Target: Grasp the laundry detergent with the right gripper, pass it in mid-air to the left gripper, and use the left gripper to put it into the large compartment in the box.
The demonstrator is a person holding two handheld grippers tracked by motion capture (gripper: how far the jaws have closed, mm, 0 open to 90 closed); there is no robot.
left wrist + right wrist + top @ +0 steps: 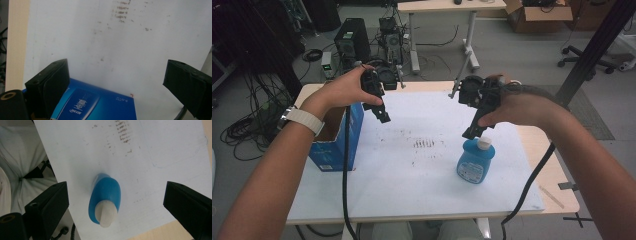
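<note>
Overhead, the left gripper (381, 112) hangs above the table with its jaws spread wide and nothing between them; an open blue carton (334, 145) stands below it at about 7 o'clock, at the table's left edge. The right gripper (474, 131) is likewise wide apart, poised right above a blue bottle (476, 161) with a white cap (484, 143), which stands upright on the white sheet (412, 175) toward 4 o'clock of its centre. Nothing lies between jaws and cap. Brown smudges (424, 144) mark the sheet's middle. Each gripper trails a black cable (346, 170) off the near edge. The person's left wrist wears a white watch band (304, 120). The sheet covers a pale wooden table (557, 192). Beyond, at 12 o'clock, a computer tower (352, 42) and tangled wires sit on grey floor, with a desk (452, 6), a cardboard box (537, 15) and an office chair (587, 57) farther back.
</note>
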